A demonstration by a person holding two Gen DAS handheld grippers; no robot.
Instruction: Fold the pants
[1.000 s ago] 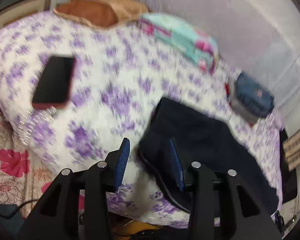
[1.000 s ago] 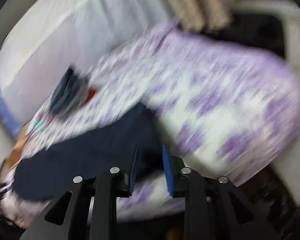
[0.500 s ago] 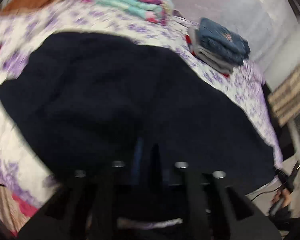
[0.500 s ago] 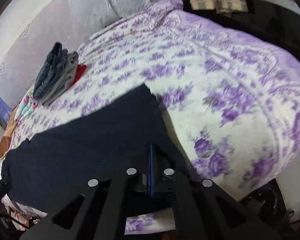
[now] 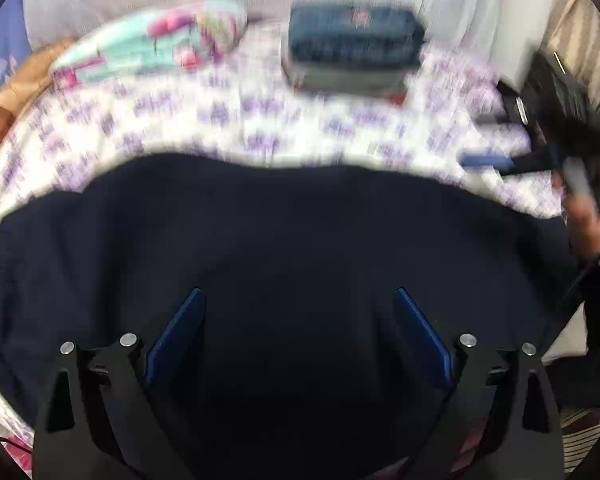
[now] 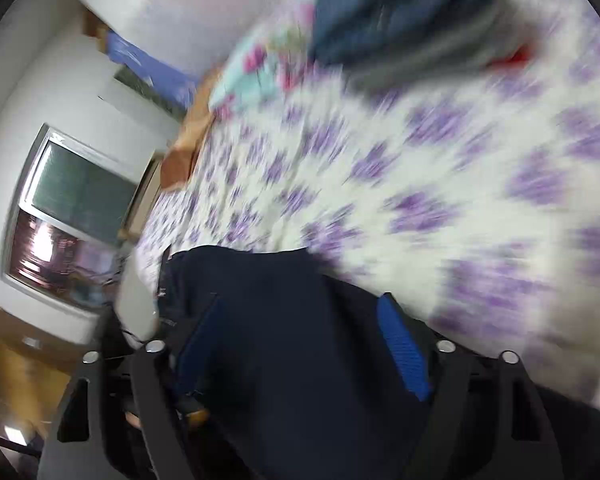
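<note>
With the dark navy cloth pants (image 5: pixel 284 248) laid across the purple-flowered bedsheet (image 5: pixel 228 120), both the left gripper (image 5: pixel 298 332) and right gripper (image 6: pixel 300 344) have just spread their jaws, gripping nothing, so each should next pinch an edge squarely for an even fold.

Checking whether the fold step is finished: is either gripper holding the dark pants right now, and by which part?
Nothing is held. Both the left gripper and right gripper have just been opening; their fingers stand wide apart over the dark pants, which lie on the bed.
</note>
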